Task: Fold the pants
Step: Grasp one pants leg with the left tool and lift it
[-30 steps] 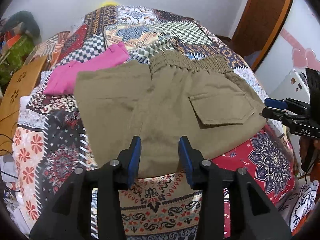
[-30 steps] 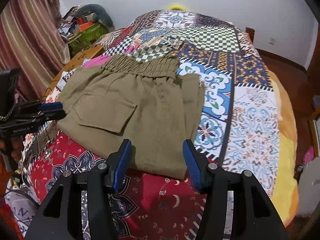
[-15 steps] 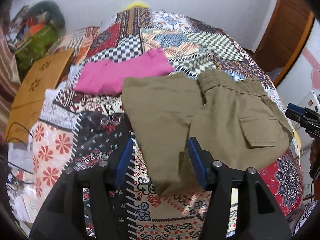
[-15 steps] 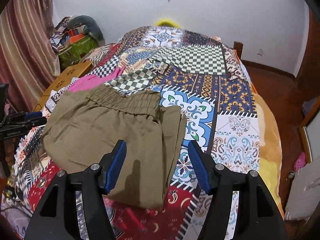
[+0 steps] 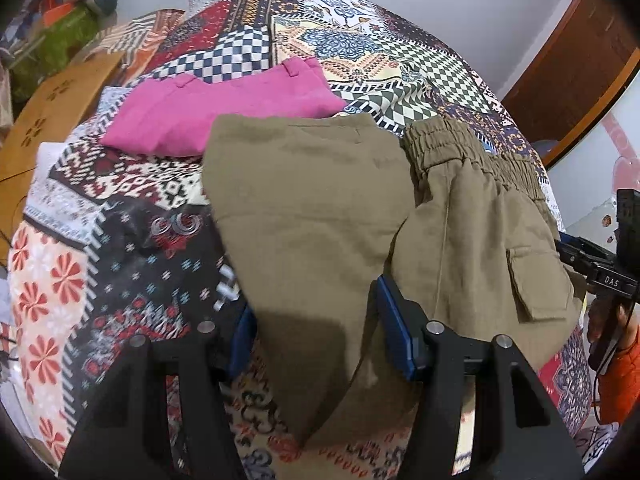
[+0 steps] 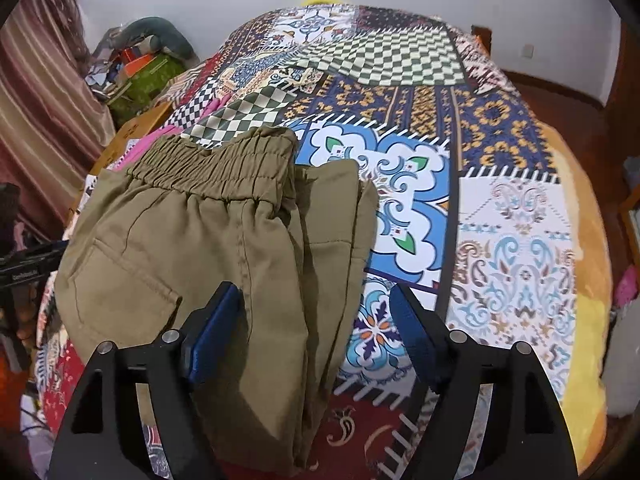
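Two grippers: each hovers over one near corner of the pants, blue pads parted.
Left gripper: jaws apart, pads not pressing; the pants' near left corner lies between and under them.
Right gripper: jaws opening; the near right edge of the pants lies between them, not pinched.
Pants: olive, folded into a rough rectangle, flat on the bedspread's near part; elastic waistband at the far side, flap pocket facing up.
Pink garment: folded, just beyond the pants' far left corner, seeming to touch it.
Bedspread: bright patchwork of checks and florals, covering the whole bed.
Hand: at the left view's right edge, holding the right gripper; orange sleeve below it.
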The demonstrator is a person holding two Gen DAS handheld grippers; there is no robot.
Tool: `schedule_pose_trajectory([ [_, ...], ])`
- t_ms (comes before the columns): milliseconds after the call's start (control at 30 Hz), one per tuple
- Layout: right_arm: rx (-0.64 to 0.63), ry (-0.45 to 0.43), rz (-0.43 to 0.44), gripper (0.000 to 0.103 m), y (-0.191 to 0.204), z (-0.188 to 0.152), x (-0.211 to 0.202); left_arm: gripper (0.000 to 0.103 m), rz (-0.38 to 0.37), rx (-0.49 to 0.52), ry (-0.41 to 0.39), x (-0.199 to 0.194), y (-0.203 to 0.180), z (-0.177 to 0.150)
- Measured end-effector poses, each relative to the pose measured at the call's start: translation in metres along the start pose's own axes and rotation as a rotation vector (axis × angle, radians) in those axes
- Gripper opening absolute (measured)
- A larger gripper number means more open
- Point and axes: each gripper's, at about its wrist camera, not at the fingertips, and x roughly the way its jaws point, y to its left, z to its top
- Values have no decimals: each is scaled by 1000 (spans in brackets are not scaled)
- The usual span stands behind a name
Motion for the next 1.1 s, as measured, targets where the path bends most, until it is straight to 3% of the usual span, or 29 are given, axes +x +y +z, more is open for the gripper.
schedule_pose_trajectory([
  [400,78,32,123,76,-10,14,19,56,-31,4,17,19,-7,23],
  [567,79,42,149,65,-12,8,11,54,-49,-3,24,13,-6,15],
  [633,90,58,183,55,-15,4,6,53,-54,8,30,10,-7,11],
  [900,106,55,200,50,-15,2,8,53,-81,16,37,15,-11,16],
  [1033,121,35,183,44,-14,10,12,53,-57,29,35,23,-16,24],
  [1100,110,21,166,40,-11,14,13,49,-42,33,31,24,-18,27],
])
